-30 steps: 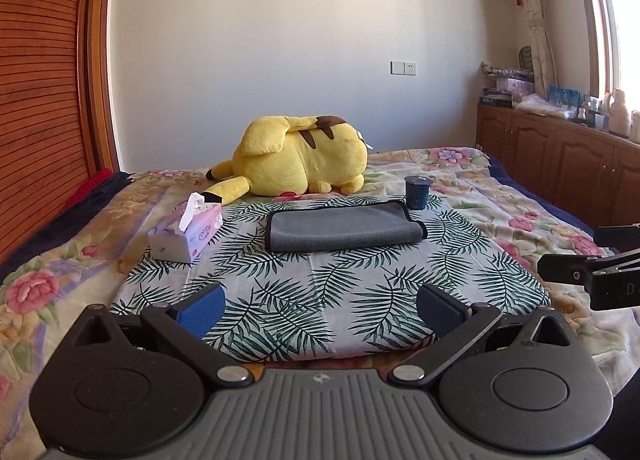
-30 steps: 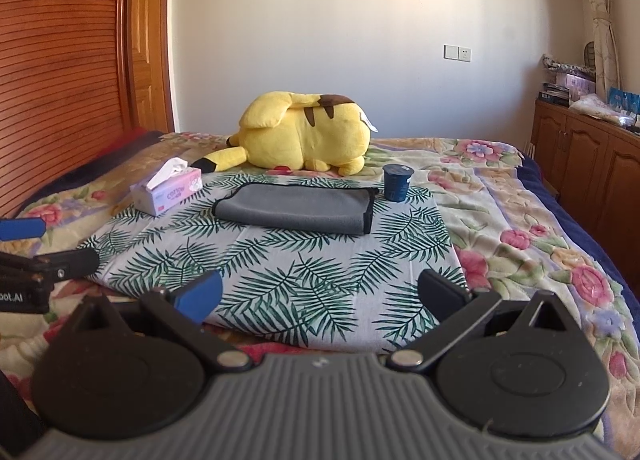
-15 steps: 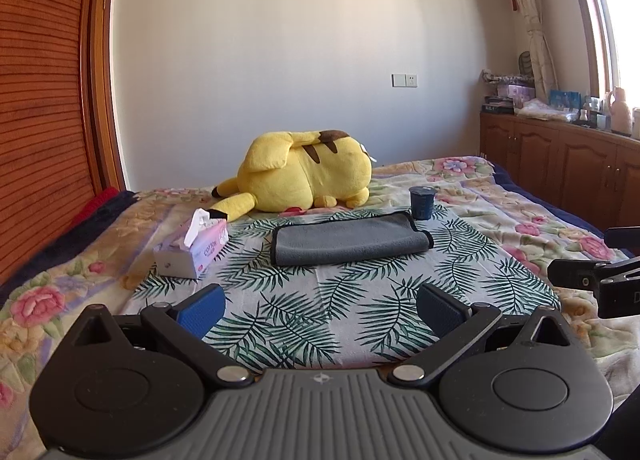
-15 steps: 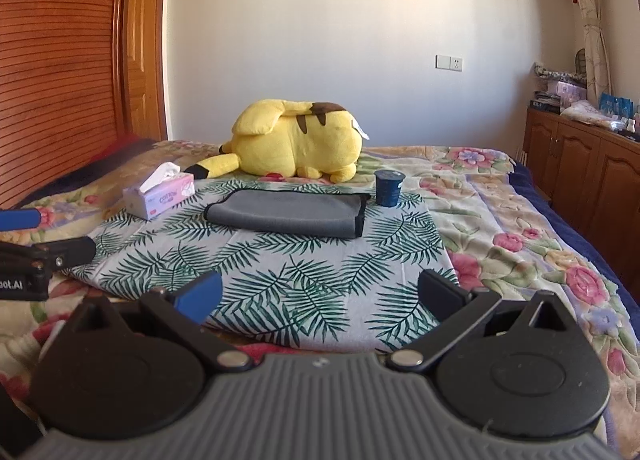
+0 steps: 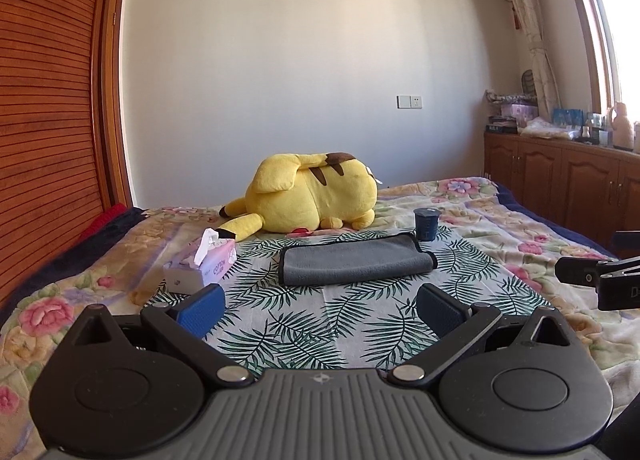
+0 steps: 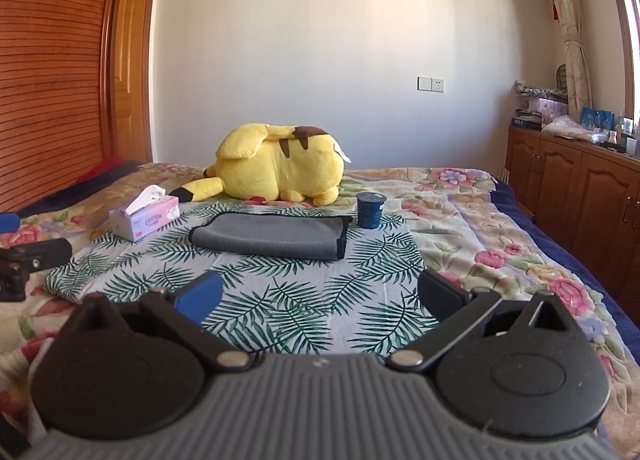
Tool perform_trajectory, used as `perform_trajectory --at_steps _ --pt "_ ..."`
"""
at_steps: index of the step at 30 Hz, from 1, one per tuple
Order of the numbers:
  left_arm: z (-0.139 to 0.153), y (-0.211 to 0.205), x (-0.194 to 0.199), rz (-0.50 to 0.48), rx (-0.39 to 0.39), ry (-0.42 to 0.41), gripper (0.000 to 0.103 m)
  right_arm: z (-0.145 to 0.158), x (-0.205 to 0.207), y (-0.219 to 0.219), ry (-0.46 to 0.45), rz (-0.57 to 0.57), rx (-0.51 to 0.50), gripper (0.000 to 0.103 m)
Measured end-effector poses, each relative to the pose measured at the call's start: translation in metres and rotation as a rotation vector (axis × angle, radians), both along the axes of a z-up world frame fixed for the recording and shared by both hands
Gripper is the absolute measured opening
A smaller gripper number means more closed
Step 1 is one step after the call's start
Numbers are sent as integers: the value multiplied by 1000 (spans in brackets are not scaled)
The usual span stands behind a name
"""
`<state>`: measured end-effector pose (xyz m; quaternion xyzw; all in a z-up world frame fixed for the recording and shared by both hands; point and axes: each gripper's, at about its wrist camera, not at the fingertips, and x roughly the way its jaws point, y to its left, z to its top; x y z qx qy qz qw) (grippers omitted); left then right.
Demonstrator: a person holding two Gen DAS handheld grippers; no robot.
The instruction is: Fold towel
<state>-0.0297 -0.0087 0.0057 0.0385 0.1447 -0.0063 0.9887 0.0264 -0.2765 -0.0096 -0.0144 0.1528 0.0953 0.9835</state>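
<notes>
A grey towel [image 5: 356,260] lies folded flat on a palm-leaf cloth [image 5: 320,324] on the bed; it also shows in the right wrist view [image 6: 272,234]. My left gripper [image 5: 320,310] is open and empty, held well short of the towel near the cloth's front edge. My right gripper [image 6: 320,296] is open and empty, also well short of the towel. The right gripper's tip shows at the right edge of the left wrist view [image 5: 596,276]. The left gripper's tip shows at the left edge of the right wrist view [image 6: 28,260].
A yellow plush toy [image 5: 312,192] lies behind the towel. A dark blue cup [image 5: 427,223] stands at the towel's far right corner. A pink tissue box [image 5: 202,266] sits to the left. Wooden cabinets [image 5: 560,188] line the right wall, a wooden wardrobe [image 5: 48,100] the left.
Both grippers have pulled back and tilted up, so the towel sits lower and farther in both views. Both stay open.
</notes>
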Motion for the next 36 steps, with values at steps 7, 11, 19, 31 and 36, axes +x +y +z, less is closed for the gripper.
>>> perform_trajectory --at_steps 7,11,19,31,36 --pt "0 1 -1 9 -8 1 87 1 -1 -2 -22 -21 0 103" --pt "-1 0 0 9 -2 2 87 0 -2 -1 -24 -24 -4 103" --pt "-1 0 -1 9 3 0 87 0 -1 0 -25 -23 -10 103" --pt "-1 0 -1 8 3 0 87 0 -1 0 -26 -23 -10 103" --pt "-1 0 -1 8 3 0 87 0 -1 0 -27 -23 -11 103"
